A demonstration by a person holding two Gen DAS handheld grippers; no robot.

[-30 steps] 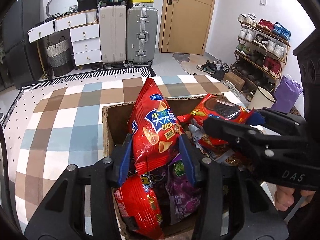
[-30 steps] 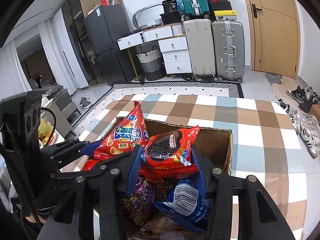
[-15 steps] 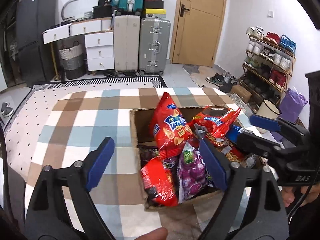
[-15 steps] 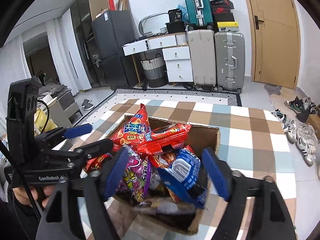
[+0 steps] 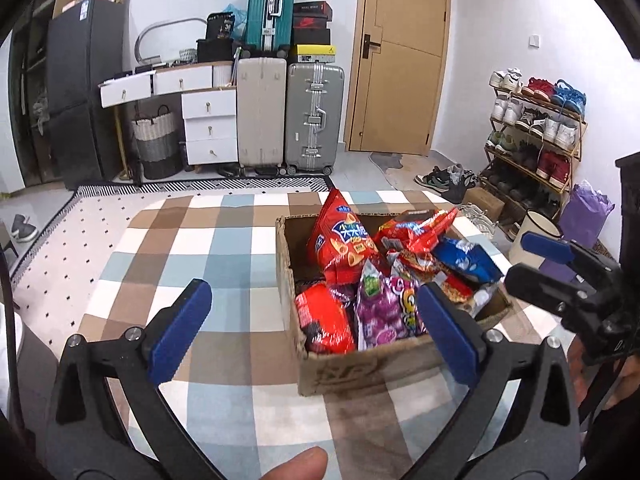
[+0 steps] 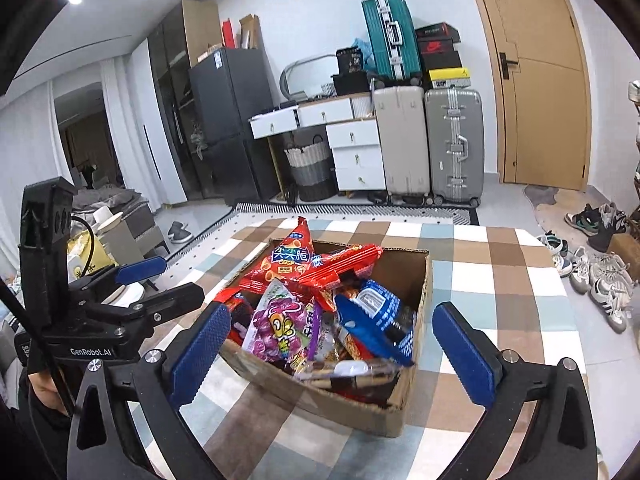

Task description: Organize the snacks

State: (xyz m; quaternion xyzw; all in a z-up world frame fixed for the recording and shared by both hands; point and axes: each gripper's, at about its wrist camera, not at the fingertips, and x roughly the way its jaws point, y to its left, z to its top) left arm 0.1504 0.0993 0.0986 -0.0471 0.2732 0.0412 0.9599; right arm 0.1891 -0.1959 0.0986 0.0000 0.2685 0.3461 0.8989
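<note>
With both my left gripper (image 5: 316,320) and right gripper (image 6: 332,344) spread empty, I'd keep clear above the cardboard box (image 6: 320,404) near the table's right edge.

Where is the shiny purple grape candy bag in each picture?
Left wrist view: the shiny purple grape candy bag lies at the near edge of the brown cardboard box, right of centre.
Right wrist view: the bag lies left of centre.
Shared landmark: the tall red chip bag stands behind it.
</note>
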